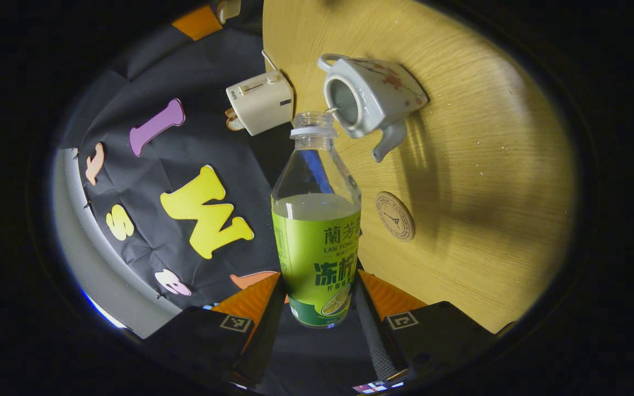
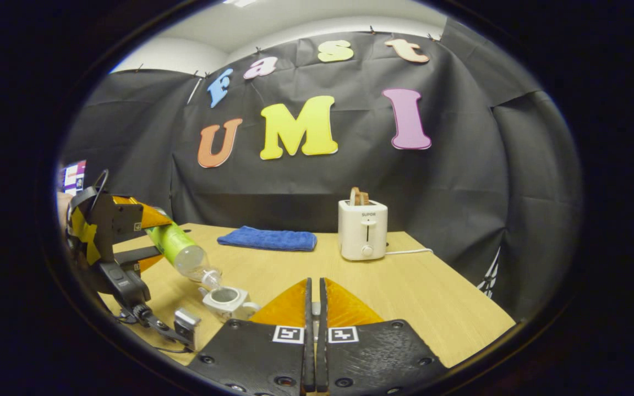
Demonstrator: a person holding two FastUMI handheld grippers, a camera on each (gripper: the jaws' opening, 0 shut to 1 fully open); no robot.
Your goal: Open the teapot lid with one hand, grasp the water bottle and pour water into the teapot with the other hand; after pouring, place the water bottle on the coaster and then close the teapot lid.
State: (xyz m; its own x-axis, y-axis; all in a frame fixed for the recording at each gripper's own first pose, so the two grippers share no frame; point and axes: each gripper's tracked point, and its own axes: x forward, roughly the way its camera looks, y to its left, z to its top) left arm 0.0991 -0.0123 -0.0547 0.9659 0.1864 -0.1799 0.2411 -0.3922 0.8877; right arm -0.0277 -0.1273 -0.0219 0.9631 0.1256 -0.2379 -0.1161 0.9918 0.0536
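Starting with the left gripper (image 1: 317,316), its two fingers pinch the water bottle (image 1: 317,231) low on the labelled body, one finger on each side of the base, with the uncapped neck pointing away from the gripper toward the open mouth of the teapot (image 1: 369,99). In the right gripper view the same bottle (image 2: 182,250) is tipped mouth-down, its neck just above the teapot (image 2: 228,300) opening, so pouring looks under way or about to begin. The bottle is thin clear plastic, roughly half full; I judge it light but soft, so a hard squeeze would dent the wall and push water out in a surge. The low hold on the label gives some friction, yet the liquid shifts toward the neck as it tips, so the grip should be firm and steady rather than tight. Beside the bottle, to the right of the left gripper's line, the round coaster (image 1: 395,215) lies flat on the surface (image 1: 487,181), near the teapot's spout. The teapot looks like glazed ceramic: stiff, slick and breakable, best left untouched by the bottle's neck. The right gripper (image 2: 315,302) has its fingers pressed together; whether the lid sits between them I cannot tell. The teapot stands just left of its tips.
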